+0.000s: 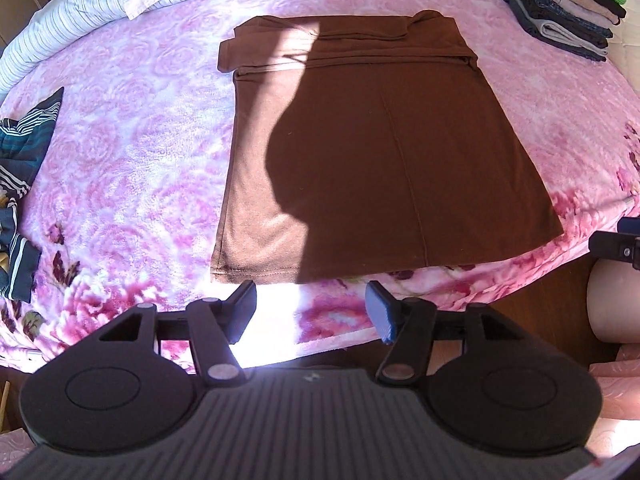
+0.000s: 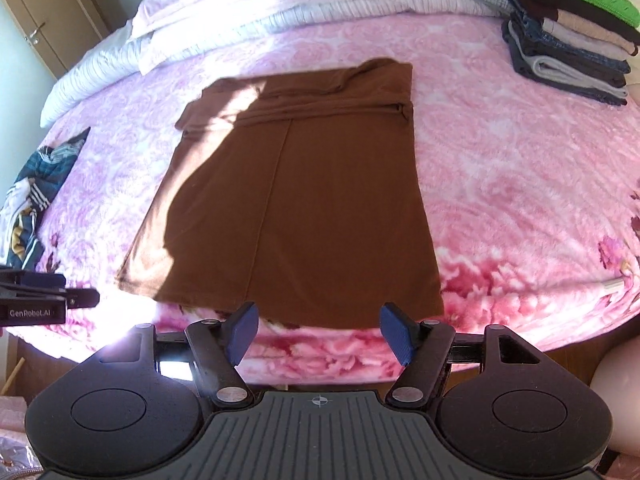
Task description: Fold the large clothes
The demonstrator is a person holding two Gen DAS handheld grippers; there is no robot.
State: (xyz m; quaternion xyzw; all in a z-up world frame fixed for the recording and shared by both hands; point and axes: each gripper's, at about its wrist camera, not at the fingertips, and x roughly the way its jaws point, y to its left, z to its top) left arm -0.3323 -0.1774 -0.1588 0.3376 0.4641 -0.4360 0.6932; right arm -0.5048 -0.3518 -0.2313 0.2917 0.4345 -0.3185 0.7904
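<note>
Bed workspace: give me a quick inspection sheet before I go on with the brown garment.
Surface: pink floral blanket covers the bed, part sunlit, part in shadow.
Job's things: brown garment lies flat mid-bed, sleeves folded in across the far end, near hem by the bed edge.
Clutter: folded stack with a green top at far right; crumpled striped clothes at left.
Grippers: left gripper and right gripper both open, empty, hovering short of the hem.
Cables: nothing seen.
Surroundings: striped bedding at the head of the bed; door at far left.
</note>
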